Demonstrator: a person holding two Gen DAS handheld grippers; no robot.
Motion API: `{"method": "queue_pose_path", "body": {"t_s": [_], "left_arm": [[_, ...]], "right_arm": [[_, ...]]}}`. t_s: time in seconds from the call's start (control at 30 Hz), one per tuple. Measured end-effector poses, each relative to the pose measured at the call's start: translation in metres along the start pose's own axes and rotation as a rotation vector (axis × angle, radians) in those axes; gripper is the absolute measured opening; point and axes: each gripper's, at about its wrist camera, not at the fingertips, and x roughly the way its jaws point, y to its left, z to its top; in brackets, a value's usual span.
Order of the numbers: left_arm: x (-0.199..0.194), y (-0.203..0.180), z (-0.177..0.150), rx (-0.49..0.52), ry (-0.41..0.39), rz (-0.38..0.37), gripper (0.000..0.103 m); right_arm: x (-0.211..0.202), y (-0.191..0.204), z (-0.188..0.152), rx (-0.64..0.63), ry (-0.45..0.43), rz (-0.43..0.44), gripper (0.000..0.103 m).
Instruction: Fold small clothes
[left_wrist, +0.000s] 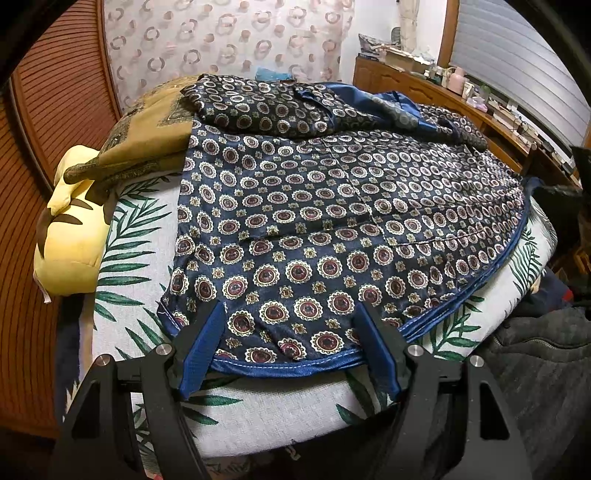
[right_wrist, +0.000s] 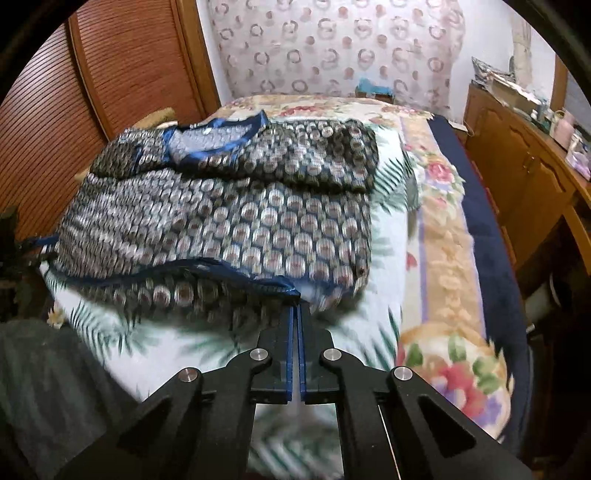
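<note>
A navy satin garment (left_wrist: 332, 206) with round medallion print and blue trim lies spread on a leaf-print cushion (left_wrist: 258, 413), its sleeves folded in at the far end. My left gripper (left_wrist: 291, 308) stands open over the near hem, its blue fingers (left_wrist: 207, 339) resting on the cloth to either side of a flat stretch of it. In the blurred right wrist view the same garment (right_wrist: 240, 221) lies ahead. My right gripper (right_wrist: 296, 306) is shut, its tips pinching the corner of the blue hem (right_wrist: 284, 288), which rises slightly off the layer below.
A yellow plush (left_wrist: 70, 240) and an ochre cloth (left_wrist: 147, 136) sit at the cushion's left. A floral bedspread (right_wrist: 443, 221) runs along the right, with a wooden dresser (right_wrist: 524, 177) beyond it. A slatted wooden door (left_wrist: 44, 147) stands left. Dark grey fabric (left_wrist: 535, 369) lies near right.
</note>
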Motion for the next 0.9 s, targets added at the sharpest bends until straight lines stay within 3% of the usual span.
{"method": "queue_pose_path", "body": {"t_s": [0.13, 0.3, 0.4, 0.5, 0.6, 0.73, 0.9], "left_arm": [[0.0, -0.001, -0.001, 0.0, -0.002, 0.003, 0.073], [-0.001, -0.002, -0.003, -0.004, -0.007, 0.007, 0.073], [-0.001, -0.005, -0.004, 0.003, -0.007, 0.015, 0.073], [-0.001, -0.006, -0.003, 0.002, -0.007, 0.013, 0.073], [-0.001, -0.005, -0.004, 0.001, -0.007, 0.011, 0.073], [-0.002, -0.005, -0.004, -0.001, -0.01, 0.008, 0.073], [-0.002, -0.005, -0.004, -0.002, -0.011, 0.007, 0.073]], "right_arm": [[-0.015, -0.001, -0.018, 0.015, 0.026, -0.015, 0.002], [-0.029, -0.007, -0.015, 0.053, 0.006, -0.049, 0.002], [-0.04, -0.002, 0.001, 0.069, -0.069, -0.055, 0.003], [-0.032, 0.01, 0.028, 0.038, -0.099, -0.087, 0.013], [-0.01, 0.032, 0.068, -0.011, -0.115, -0.042, 0.022], [0.037, 0.059, 0.112, -0.08, -0.053, -0.004, 0.024], [0.086, 0.071, 0.129, -0.122, 0.094, -0.002, 0.024]]}}
